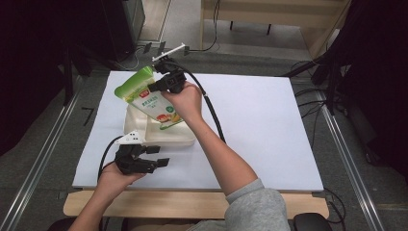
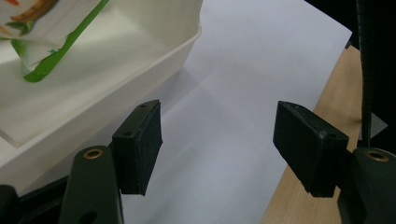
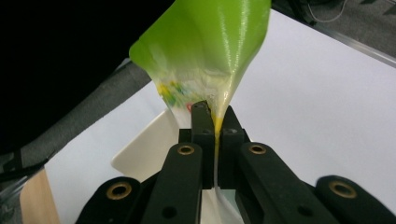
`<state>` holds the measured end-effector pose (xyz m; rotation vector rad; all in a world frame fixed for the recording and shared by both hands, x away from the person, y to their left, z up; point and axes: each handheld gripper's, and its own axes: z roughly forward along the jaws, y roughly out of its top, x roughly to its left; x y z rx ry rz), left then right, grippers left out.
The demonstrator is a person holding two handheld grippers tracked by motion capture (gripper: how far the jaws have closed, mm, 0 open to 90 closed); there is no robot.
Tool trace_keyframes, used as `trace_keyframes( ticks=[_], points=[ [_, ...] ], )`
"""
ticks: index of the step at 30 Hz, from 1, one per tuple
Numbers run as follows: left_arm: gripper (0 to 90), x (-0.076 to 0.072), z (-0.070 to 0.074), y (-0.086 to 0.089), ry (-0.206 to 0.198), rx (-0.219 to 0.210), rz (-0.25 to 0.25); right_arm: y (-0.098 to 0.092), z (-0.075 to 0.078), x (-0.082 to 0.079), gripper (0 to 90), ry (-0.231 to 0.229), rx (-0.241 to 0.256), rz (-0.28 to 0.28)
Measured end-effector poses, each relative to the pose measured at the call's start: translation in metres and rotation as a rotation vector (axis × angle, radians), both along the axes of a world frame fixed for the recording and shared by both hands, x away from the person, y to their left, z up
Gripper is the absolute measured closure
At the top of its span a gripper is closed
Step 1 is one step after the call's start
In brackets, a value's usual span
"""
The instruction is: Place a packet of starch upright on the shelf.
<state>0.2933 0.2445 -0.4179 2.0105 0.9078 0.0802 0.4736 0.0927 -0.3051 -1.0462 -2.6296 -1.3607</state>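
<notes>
A green and white pouch hangs tilted over the white tray, its lower end down in the tray. My right gripper is shut on the pouch's edge. In the right gripper view the jaws pinch the pouch at the gripper, and the tray lies below. My left gripper rests low on the white sheet just in front of the tray, open, with nothing between its jaws. The left gripper view has that gripper beside the tray wall and the pouch's bottom corner.
The white sheet covers the table, with bare room to the right of the tray. A wooden table edge runs along the front. Cables trail from the right gripper across the sheet. Dark equipment and cables stand beyond the table's sides.
</notes>
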Motion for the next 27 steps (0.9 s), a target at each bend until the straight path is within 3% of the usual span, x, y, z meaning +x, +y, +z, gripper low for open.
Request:
trace_keyframes(
  ticks=[6,11,24,27],
  points=[
    [33.3,0.0,0.0,-0.001,0.003,0.0,-0.001,-0.009,-0.017,0.004,90.0,-0.013,-0.043,-0.021],
    [33.3,-0.001,0.0,-0.001,0.001,-0.01,-0.002,-0.032,-0.025,0.01,89.9,-0.001,0.016,-0.041],
    [33.4,-0.001,0.001,-0.002,-0.001,-0.002,-0.005,-0.072,-0.044,0.022,87.9,0.011,0.009,-0.093],
    [33.3,-0.001,0.0,-0.003,0.001,-0.001,-0.006,-0.081,-0.051,0.026,86.8,0.034,0.016,-0.104]
  ],
)
